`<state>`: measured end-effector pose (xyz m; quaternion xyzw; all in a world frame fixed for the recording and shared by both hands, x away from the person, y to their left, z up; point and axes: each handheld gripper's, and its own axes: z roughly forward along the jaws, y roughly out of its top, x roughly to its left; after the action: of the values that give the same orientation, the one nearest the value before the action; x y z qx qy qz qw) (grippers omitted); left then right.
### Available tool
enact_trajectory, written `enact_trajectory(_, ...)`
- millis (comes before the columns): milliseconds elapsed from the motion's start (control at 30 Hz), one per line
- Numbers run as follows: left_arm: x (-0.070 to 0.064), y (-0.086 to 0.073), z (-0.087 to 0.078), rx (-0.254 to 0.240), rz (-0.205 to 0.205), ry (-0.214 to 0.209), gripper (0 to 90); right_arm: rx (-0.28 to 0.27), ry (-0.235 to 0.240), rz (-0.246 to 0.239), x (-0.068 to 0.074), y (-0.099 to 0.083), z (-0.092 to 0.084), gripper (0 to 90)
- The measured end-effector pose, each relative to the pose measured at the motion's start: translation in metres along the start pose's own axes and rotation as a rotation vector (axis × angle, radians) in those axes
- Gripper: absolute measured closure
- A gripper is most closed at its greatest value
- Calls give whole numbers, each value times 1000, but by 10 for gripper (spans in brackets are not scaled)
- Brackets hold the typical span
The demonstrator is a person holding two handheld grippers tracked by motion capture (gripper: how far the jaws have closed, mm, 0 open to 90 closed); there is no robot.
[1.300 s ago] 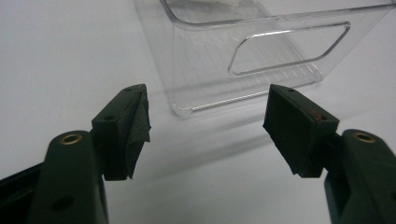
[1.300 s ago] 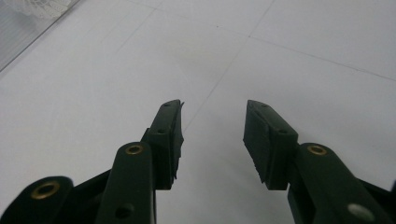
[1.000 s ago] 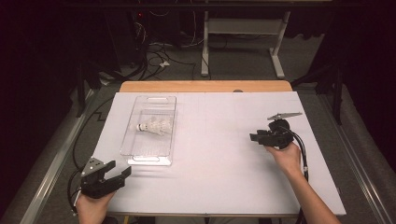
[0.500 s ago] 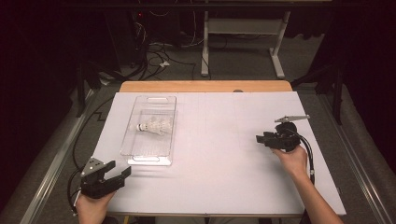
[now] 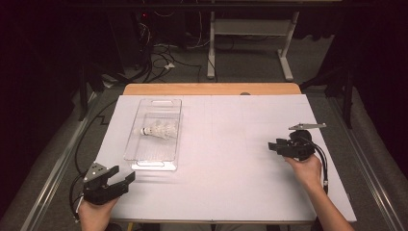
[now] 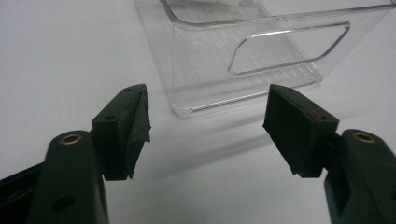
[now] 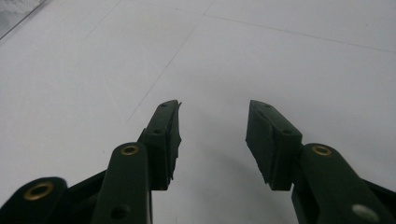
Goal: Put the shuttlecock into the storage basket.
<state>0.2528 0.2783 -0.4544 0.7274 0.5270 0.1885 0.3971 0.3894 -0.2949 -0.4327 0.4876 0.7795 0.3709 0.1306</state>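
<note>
We take this for a lab or recording studio set up for filming handling work. The desk (image 5: 231, 183) has a plain white sheet over its wooden top, lit brightly while the room around it stays dark. Beyond its far edge we see loose cables (image 5: 161, 60) tangled on a grey carpeted floor (image 5: 250, 67) and the white metal legs of a stand (image 5: 248, 41). Metal rails (image 5: 48, 178) run alongside the desk.

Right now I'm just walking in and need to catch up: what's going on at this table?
A person holds a gripper in each hand over a white table. A shuttlecock lies in a clear tray. The left gripper sits open, facing the tray's near end. The right gripper is open and empty, off to the right.
</note>
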Motion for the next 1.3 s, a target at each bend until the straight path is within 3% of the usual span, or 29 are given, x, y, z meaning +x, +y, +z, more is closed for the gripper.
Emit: enact_trajectory(1300,0,0,-1,-1,2,-1,324,-26,-47,33,-6,-32,-23,508)
